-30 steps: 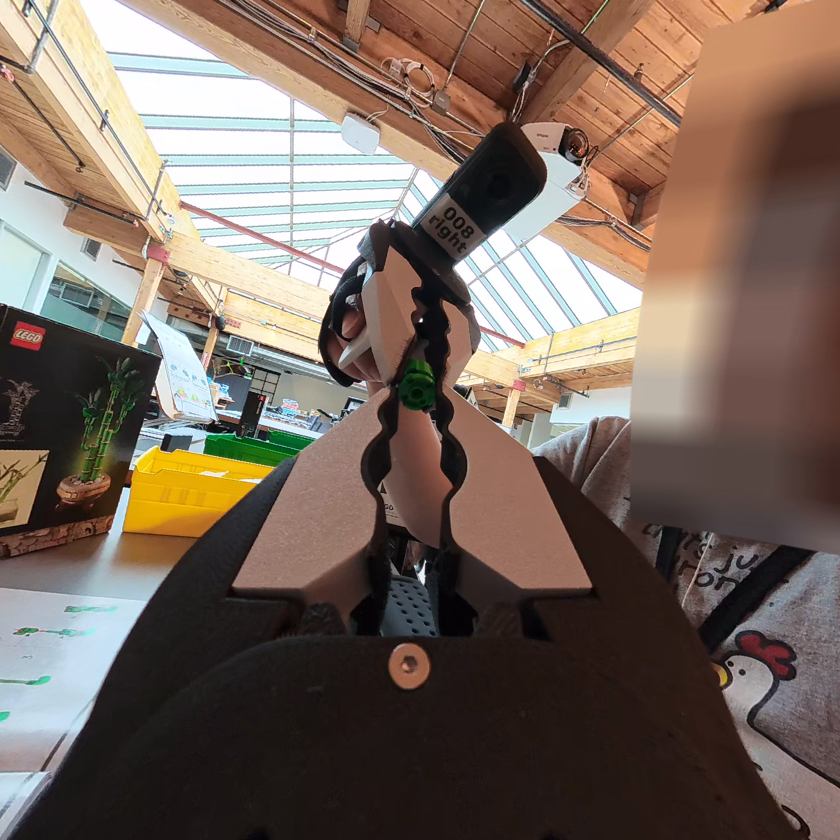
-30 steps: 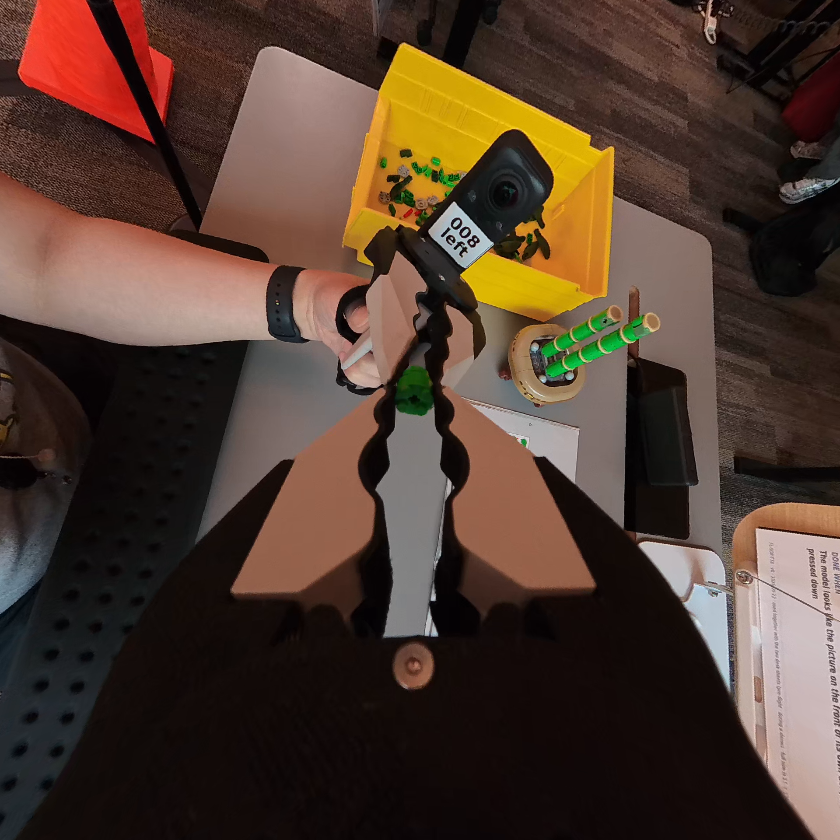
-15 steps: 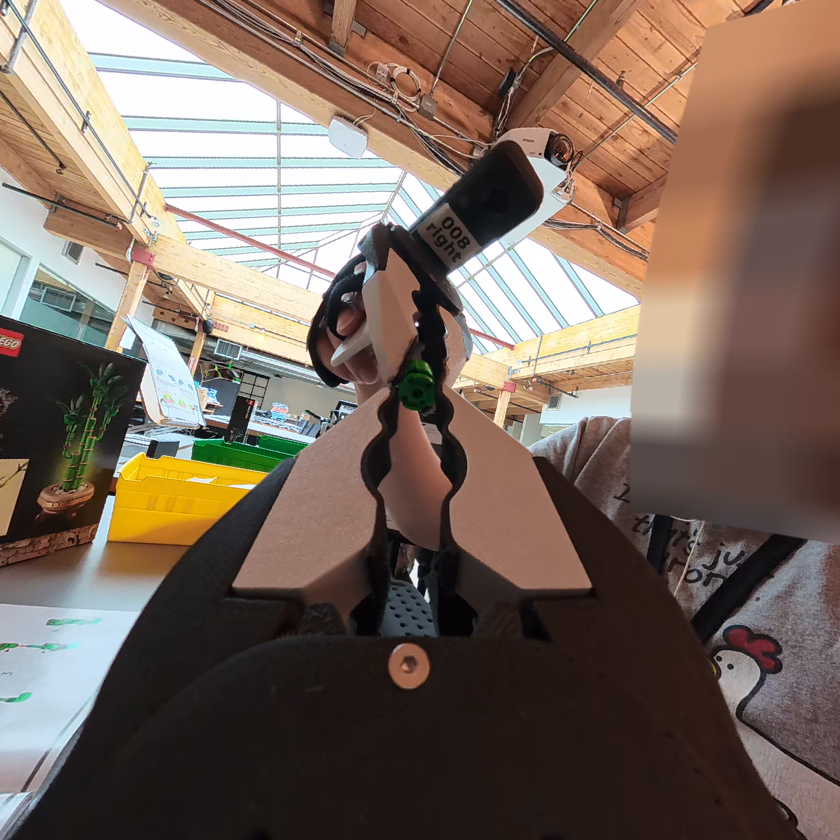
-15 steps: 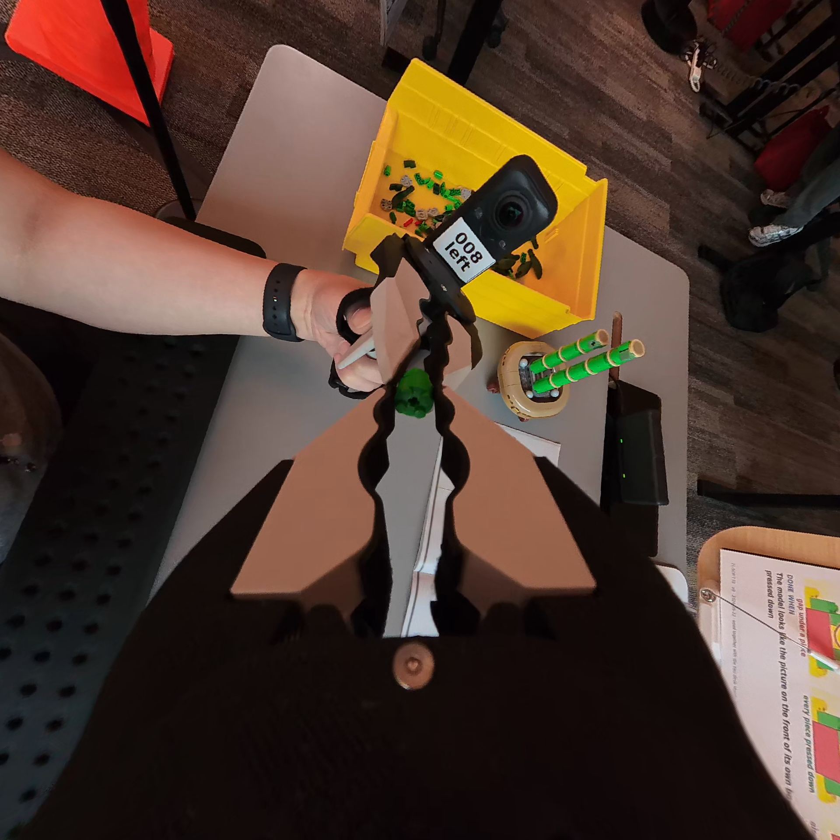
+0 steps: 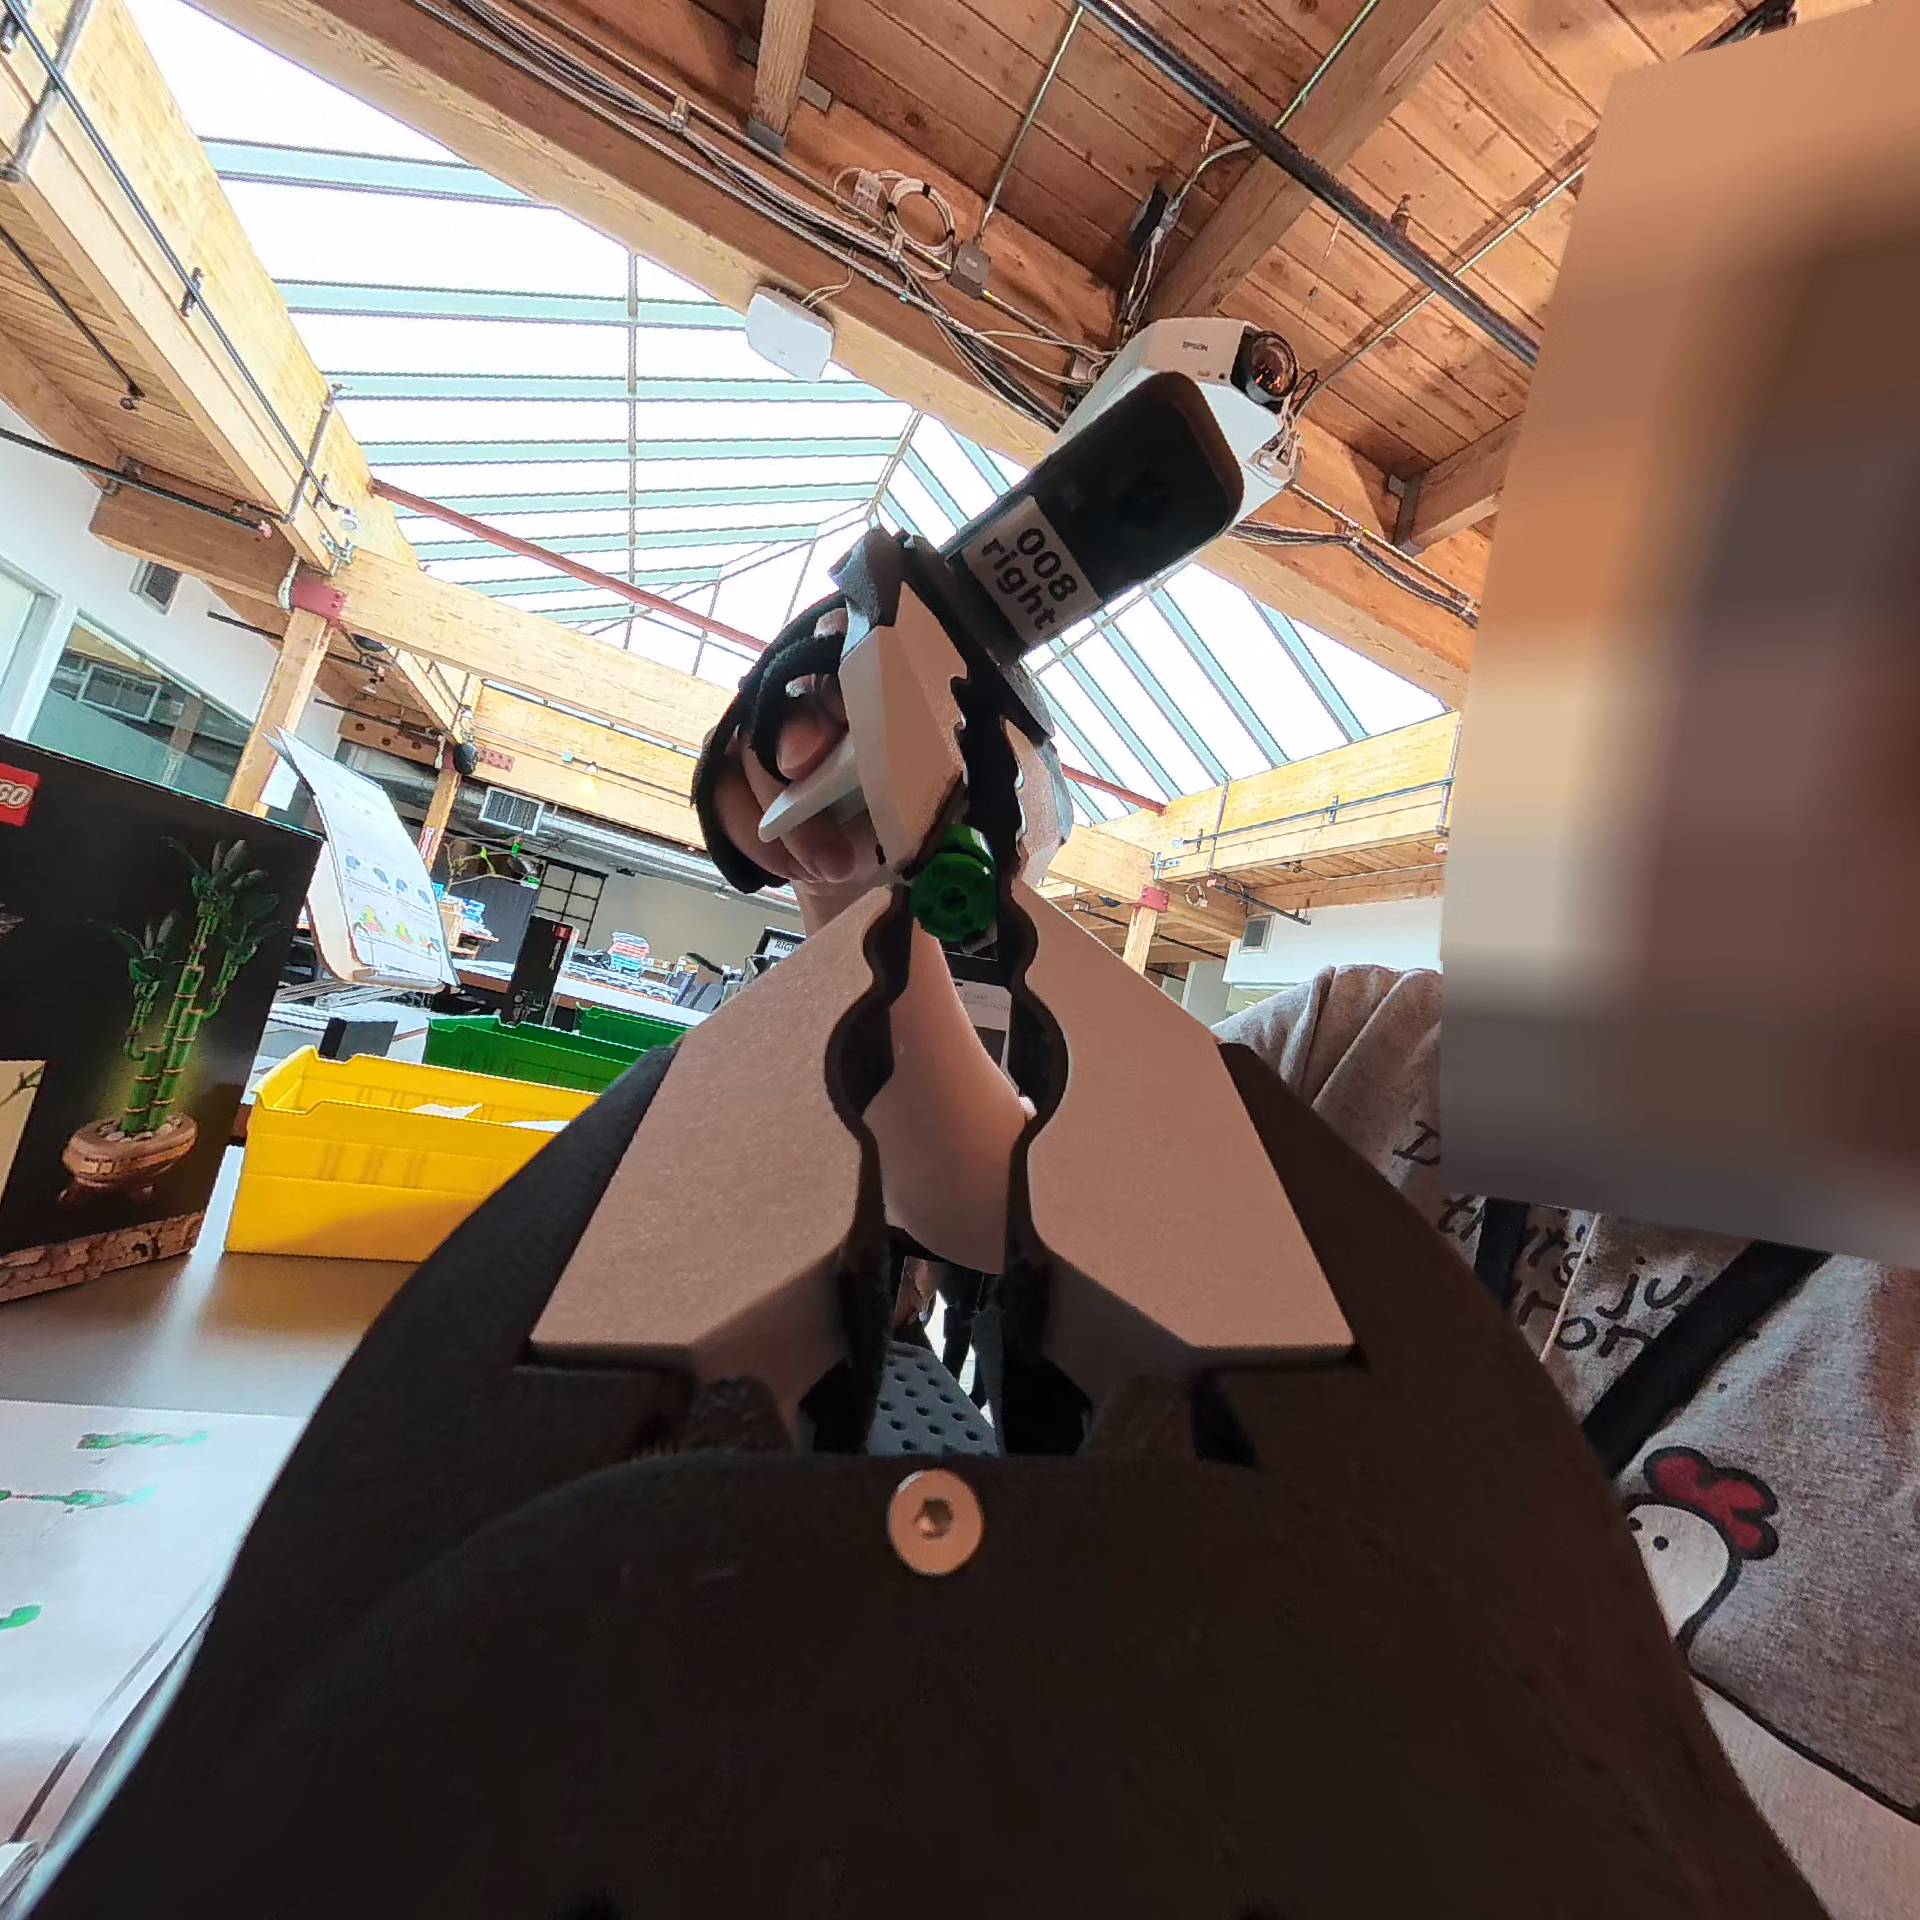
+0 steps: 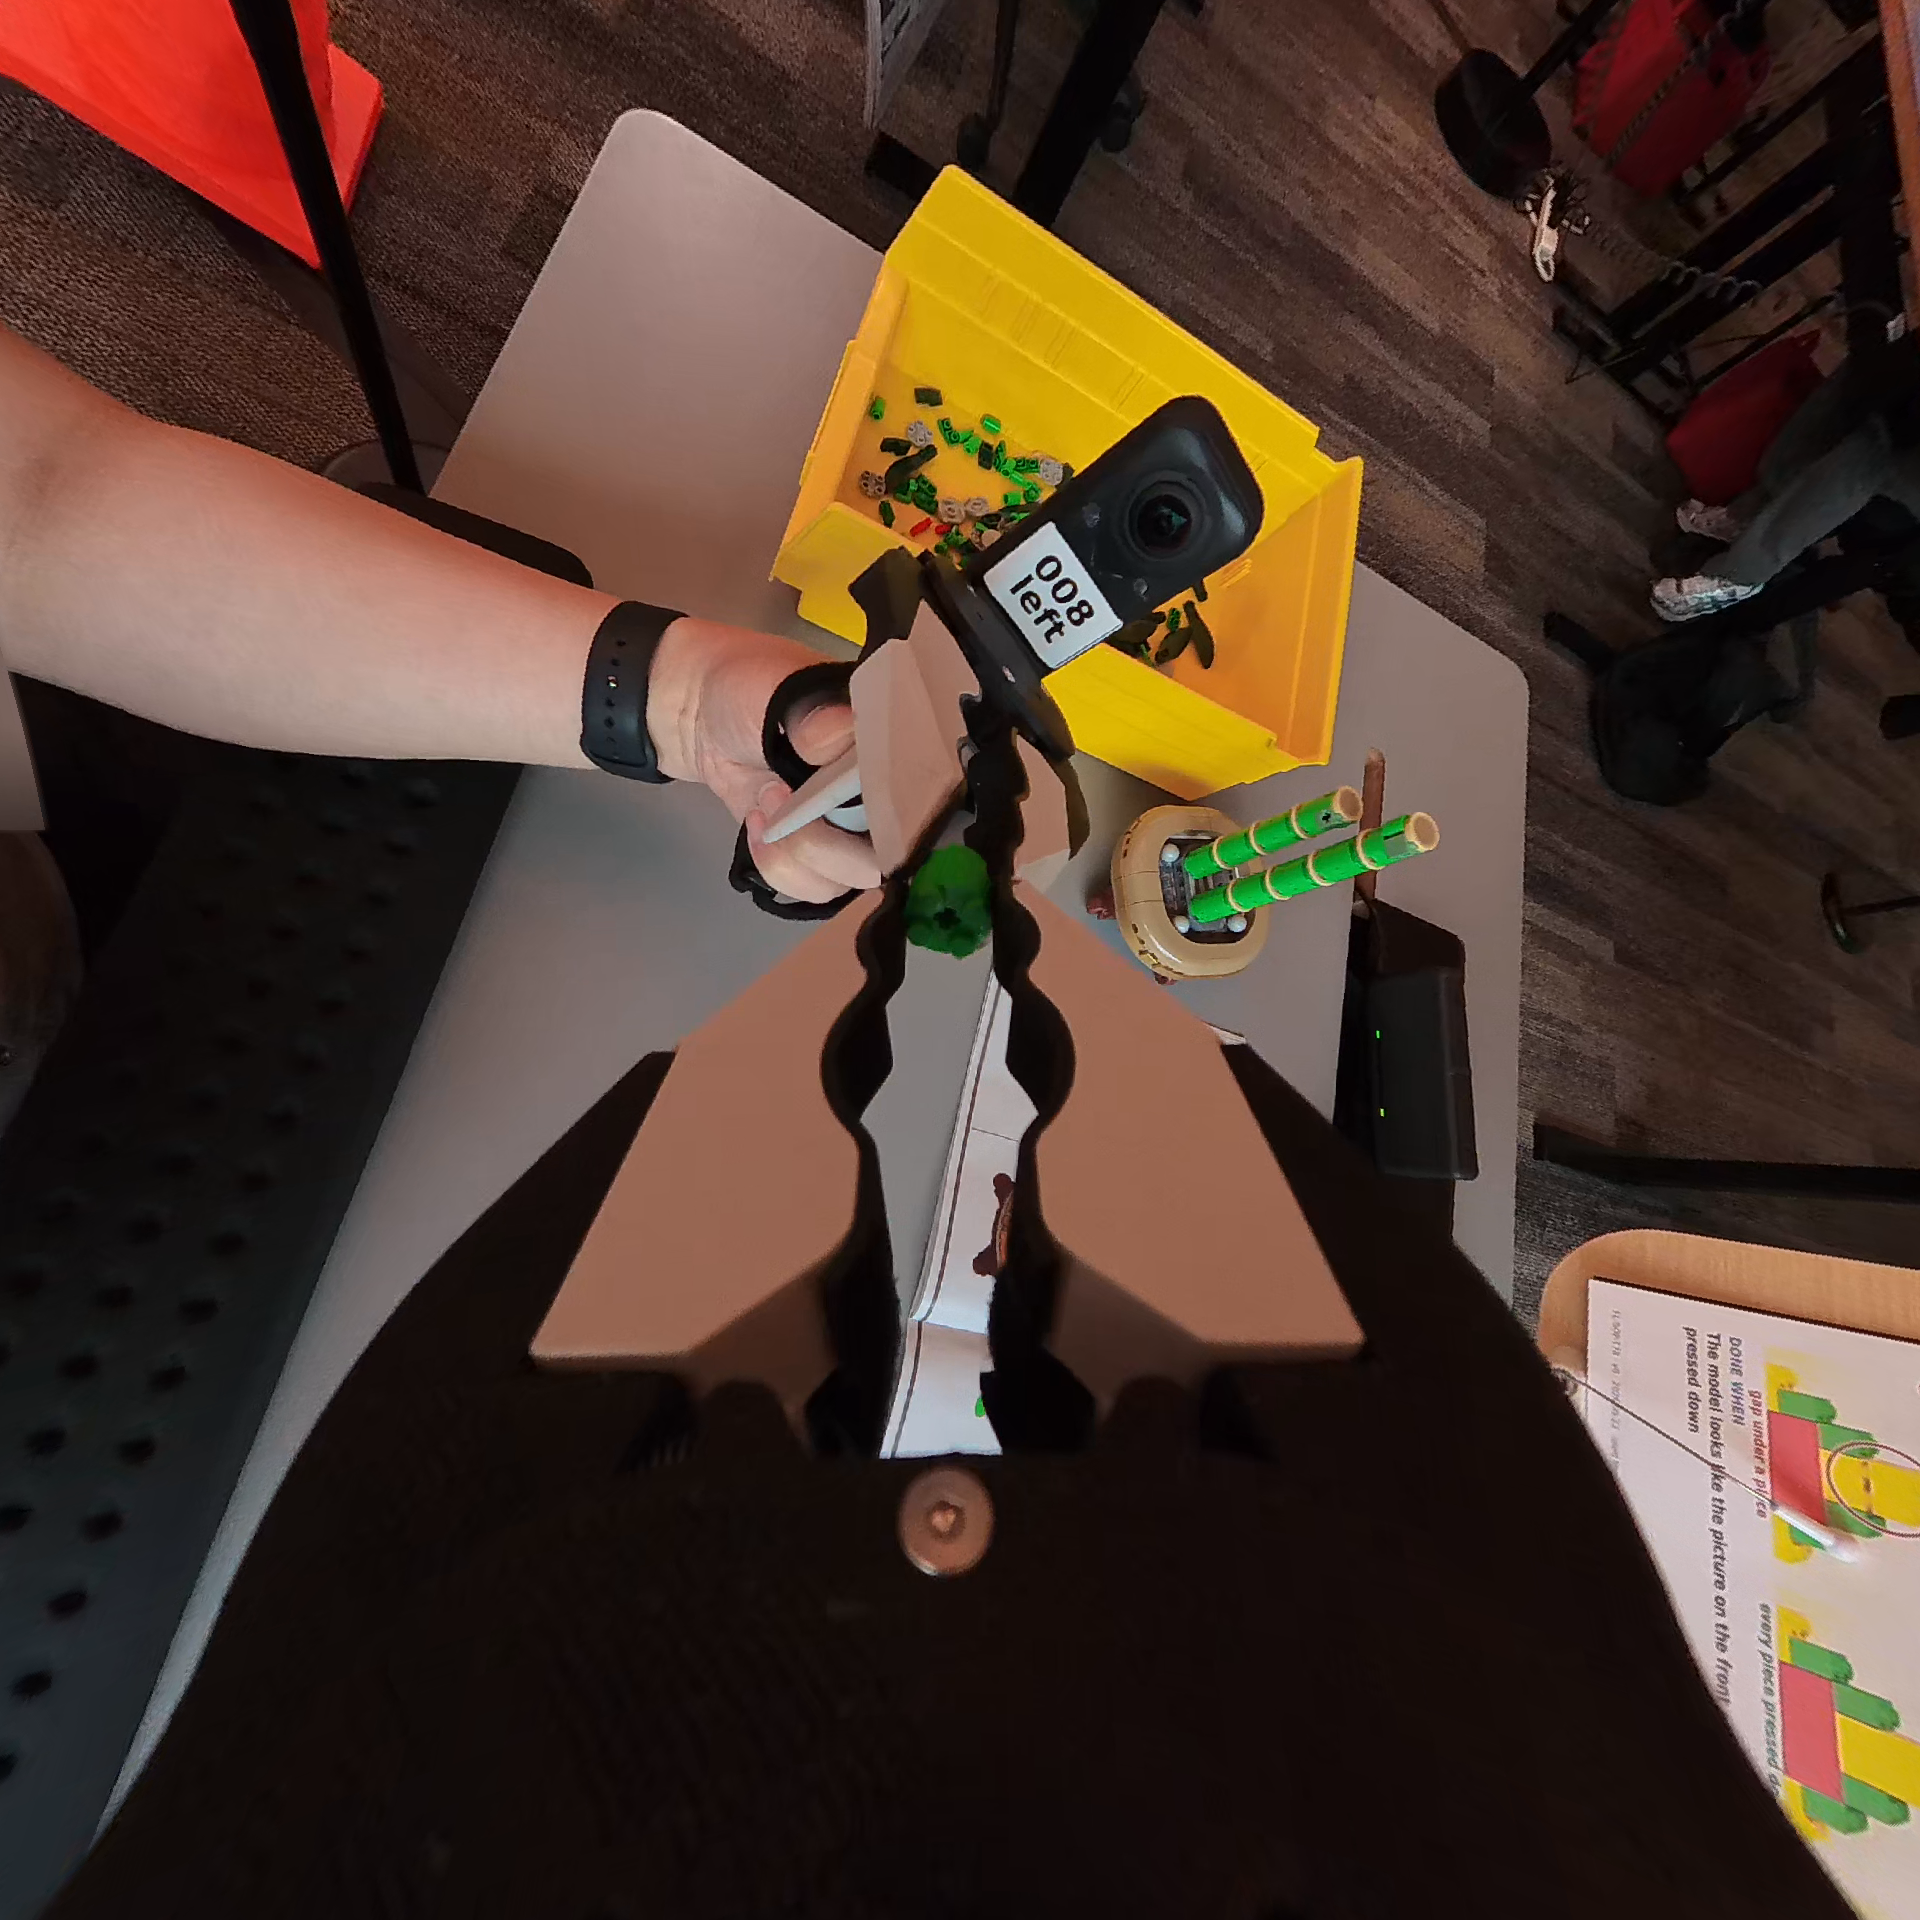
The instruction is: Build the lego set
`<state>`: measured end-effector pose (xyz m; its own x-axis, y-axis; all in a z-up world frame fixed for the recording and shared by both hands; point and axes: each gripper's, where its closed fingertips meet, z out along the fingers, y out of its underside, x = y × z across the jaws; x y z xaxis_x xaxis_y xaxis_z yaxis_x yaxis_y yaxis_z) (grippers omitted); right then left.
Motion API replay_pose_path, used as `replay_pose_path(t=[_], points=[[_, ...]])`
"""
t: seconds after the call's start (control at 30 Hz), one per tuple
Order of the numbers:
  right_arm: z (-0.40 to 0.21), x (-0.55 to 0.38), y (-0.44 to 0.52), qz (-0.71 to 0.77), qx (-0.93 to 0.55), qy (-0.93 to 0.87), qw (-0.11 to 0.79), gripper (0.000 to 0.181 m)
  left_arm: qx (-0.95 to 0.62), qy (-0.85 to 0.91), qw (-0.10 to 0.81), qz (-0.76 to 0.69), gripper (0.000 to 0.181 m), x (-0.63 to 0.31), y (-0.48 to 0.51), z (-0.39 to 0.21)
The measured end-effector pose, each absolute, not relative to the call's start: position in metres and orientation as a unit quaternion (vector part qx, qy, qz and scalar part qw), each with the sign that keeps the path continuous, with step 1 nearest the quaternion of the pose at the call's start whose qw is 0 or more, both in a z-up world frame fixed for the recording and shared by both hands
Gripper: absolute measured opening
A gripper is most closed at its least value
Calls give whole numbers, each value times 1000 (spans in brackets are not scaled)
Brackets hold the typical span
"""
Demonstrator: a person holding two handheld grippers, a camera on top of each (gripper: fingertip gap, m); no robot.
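Held high above the grey table, tip to tip: small round green lego piece, pinched at the fingertips of both the left gripper and the right gripper, both closed on it. Possible trouble: uneven squeeze or a twist, then piece popping out, falling far to the table. Below, just beside: tan lego pot with two green bamboo stalks. Farther off: yellow plastic bin of loose pieces. Nothing in the way between the grippers.
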<state>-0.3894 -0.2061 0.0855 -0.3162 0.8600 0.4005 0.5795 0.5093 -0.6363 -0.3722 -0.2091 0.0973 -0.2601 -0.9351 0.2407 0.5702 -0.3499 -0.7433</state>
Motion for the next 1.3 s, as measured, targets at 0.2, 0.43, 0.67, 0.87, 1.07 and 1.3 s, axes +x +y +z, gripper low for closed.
replay_pose_path(t=[0.2,0.43,0.67,0.87,1.07,1.3], points=[[82,-386,-202,202,-464,-786,355,16,-355,260,489,-753,14,-369,-205,94],[79,-384,-197,189,-465,-786,362,16,-364,251,483,-755,14,-367,-200,92],[77,-384,-194,169,-467,-787,367,15,-374,250,494,-744,14,-367,-198,90],[75,-382,-194,164,-470,-788,362,15,-382,254,501,-734,14,-365,-198,88],[69,-379,-190,136,-473,-795,355,15,-400,256,496,-727,14,-363,-194,83],[62,-375,-185,104,-482,-796,352,14,-425,257,499,-711,13,-359,-190,77]])
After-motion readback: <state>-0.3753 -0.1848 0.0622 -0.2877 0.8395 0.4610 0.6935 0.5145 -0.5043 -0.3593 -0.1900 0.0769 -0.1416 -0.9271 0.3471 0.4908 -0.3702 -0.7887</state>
